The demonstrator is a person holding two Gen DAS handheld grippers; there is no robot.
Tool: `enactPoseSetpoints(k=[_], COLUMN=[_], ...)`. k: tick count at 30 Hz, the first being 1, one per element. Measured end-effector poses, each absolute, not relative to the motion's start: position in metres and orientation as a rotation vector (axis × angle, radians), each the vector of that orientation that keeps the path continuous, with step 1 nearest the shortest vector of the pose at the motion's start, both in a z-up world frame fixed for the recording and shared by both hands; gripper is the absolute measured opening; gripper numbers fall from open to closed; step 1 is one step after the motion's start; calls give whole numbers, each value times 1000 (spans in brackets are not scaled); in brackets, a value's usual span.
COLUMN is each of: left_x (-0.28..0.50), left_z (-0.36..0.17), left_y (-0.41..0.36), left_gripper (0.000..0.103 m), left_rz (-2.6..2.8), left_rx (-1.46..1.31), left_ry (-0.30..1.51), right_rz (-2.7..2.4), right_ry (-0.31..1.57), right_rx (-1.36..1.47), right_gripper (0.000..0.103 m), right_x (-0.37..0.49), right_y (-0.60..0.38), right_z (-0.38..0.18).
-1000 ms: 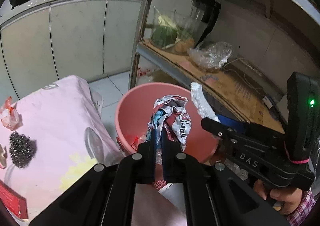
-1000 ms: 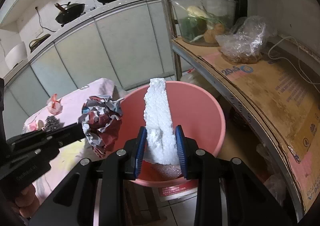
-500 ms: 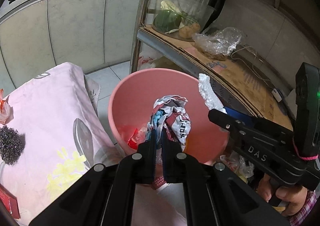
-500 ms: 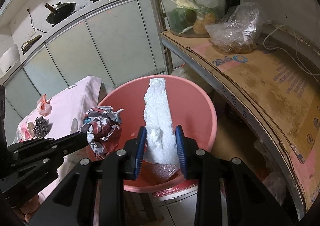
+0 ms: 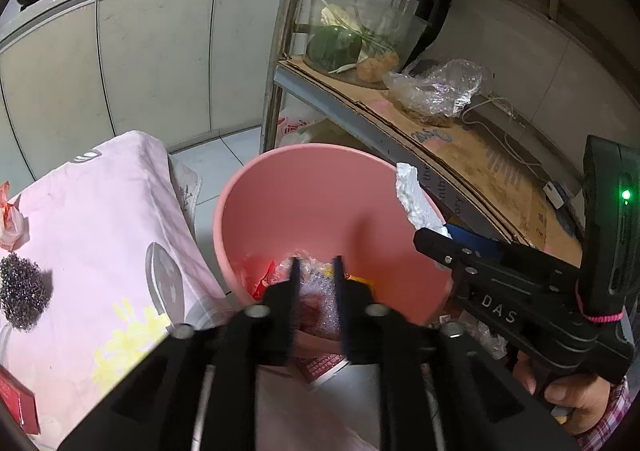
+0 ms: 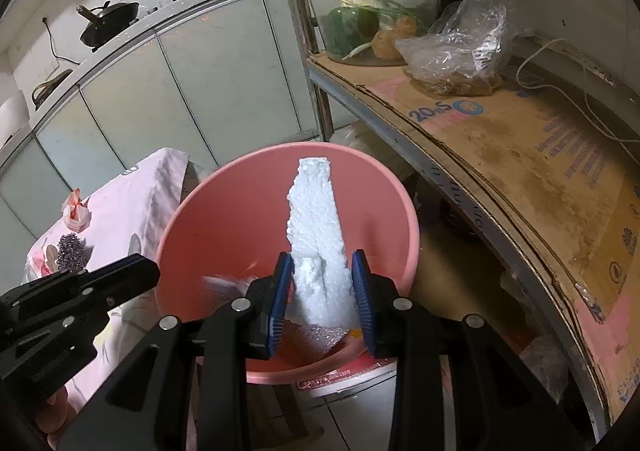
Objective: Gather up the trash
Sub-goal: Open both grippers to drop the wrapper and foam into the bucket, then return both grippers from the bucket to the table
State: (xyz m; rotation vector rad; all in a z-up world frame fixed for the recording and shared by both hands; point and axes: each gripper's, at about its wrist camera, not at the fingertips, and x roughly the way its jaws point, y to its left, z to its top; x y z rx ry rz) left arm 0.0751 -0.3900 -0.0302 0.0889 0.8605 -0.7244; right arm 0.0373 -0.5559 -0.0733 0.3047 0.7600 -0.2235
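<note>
A pink plastic basin sits on the floor beside the table and holds wrappers and bubble wrap. It also shows in the right wrist view. My left gripper is open and empty over the basin's near rim. A blurred crumpled wrapper is falling inside the basin. My right gripper hangs over the basin. Its jaws look slightly parted around a white foam strip that stands up between them. The foam's tip shows in the left wrist view.
A table with a pink flowered cloth lies left of the basin, with a steel scourer, a red-white wrapper and a red packet. A metal shelf with cardboard runs along the right, holding a plastic bag.
My left gripper has opened and let go of the crumpled wrapper, which drops into the basin. My right gripper's jaws have widened a little around the foam strip.
</note>
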Motion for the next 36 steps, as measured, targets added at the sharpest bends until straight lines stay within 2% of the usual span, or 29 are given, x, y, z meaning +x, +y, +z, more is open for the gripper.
enactPoseSetpoints(k=[6,8,9,20,24,36], left_x=[72,71,70,61,54,35], left_z=[-27,-26,-25,-12,-6,17], left_y=[-388,-387,-386,-374,-366,-343], left_gripper=[27,30,32,33,42,42], left_rz=[-726,-725,-726,-703,-690,-676], left_rx=[92,94,93,98,96,79], left_ry=[848,851,850,816,799,749], right_rz=[-222,-217,-218,-195,-182,-153], right_ry=[767,759,757,748,742,721], right_rx=[299,298,294,270,259,225], right_gripper=[36,44,45,45,45,45], right_x=[38,38,37,29,24,6], right_y=[-555,-553,-552,-538,-530,-504], right_z=[-72,-70,-69,-59,-54,-37])
